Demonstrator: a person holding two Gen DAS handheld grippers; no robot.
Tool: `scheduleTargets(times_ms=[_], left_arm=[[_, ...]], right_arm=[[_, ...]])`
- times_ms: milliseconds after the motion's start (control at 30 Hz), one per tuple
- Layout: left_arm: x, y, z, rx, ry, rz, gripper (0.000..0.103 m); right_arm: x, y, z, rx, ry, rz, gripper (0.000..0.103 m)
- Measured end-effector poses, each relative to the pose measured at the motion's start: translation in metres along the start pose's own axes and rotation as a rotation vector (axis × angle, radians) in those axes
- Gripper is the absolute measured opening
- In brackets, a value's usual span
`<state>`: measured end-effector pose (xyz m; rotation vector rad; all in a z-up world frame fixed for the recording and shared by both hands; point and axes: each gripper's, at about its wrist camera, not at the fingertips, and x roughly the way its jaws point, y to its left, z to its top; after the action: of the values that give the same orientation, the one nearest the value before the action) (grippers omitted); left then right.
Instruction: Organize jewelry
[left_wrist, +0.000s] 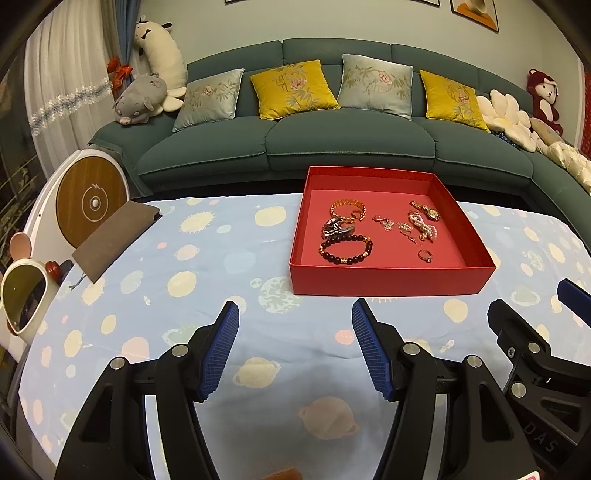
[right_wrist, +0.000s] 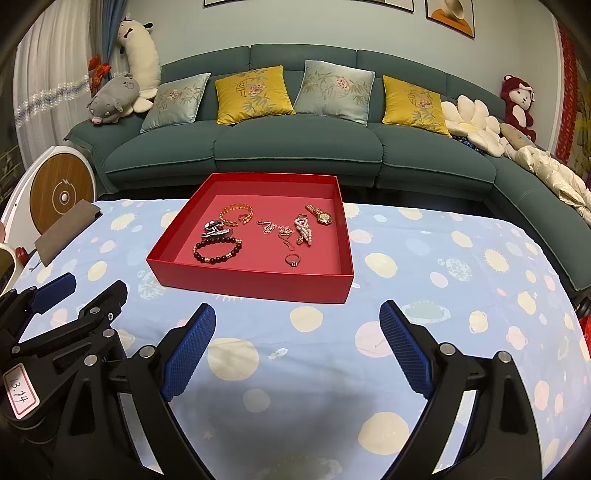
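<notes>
Green sofa (left_wrist: 332, 144) behind, table under planet-print cloth (left_wrist: 221, 258). Red tray (left_wrist: 388, 284) sits mid-table, far side from both grippers. Left gripper (left_wrist: 291, 350) and right gripper (right_wrist: 297, 350) hover over cloth side by side, jaws spread, nothing held. In tray: dark bead bracelet (right_wrist: 217, 251), gold chain bracelet (right_wrist: 236, 214), gold watch (right_wrist: 319, 215), pearl clip (right_wrist: 304, 230), ring (right_wrist: 292, 260)

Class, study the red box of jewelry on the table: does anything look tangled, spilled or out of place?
Nothing has spilled; every piece lies inside the red box. The oddity is disorder: the silver watch overlaps the gold bracelet, and the thin chains lie in a loose tangle. Both grippers hover open, empty.
</notes>
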<state>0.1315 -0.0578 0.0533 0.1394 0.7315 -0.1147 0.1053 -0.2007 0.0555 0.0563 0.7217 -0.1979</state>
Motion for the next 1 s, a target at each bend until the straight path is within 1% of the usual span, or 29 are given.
scheduleTargets(times_ms=[1000], left_arm=[[0.0019,0.0030,-0.0001,-0.011,0.002,-0.003,0.061]], right_arm=[[-0.0009,0.0010,-0.0017,0.009,0.004,0.001,0.088]])
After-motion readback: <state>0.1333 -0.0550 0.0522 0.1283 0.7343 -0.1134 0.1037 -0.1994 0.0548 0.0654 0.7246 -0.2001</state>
